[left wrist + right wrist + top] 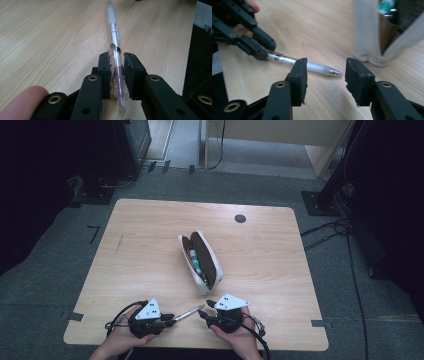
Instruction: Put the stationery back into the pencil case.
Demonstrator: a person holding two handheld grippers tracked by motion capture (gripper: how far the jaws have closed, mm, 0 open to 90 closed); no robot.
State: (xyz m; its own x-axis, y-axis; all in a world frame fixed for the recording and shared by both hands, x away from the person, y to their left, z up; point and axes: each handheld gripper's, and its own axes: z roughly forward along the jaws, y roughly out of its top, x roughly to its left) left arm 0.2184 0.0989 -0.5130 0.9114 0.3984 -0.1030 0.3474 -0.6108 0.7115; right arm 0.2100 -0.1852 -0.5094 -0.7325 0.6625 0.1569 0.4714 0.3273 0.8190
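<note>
The left hand-held gripper (117, 72) is clamped on a clear-barrelled pen (114, 45), its pads pressing the barrel near the spring and plunger end, so that the frosted grip section and the tip run out ahead of the jaws. In the high view this left hand-held gripper (169, 318) sits near the front edge of the bench (150, 225), left of the middle, and the pen (190, 312) slants from it toward the right hand-held gripper (204, 314), just off the wood or barely on it; which of the two I cannot tell.

The right hand-held gripper (325, 75) stands partly open with nothing between its pads. The pen's tip (334, 72) lies just beyond its jaws and points into the gap between them, not yet touched.

Farther out, toward the middle of the bench, an open pencil case (201, 262) lies unzipped, with a green-and-white tube or marker (194, 259) and other dark items inside. In the right gripper view its pale fabric end (372, 37) stands close behind the pen tip.

The step in hand looks like a handover or a two-handed hold of the pen, probably before it goes into the case. The next move would call for the right jaws to advance over the grip section and close squarely before the left lets go.
</note>
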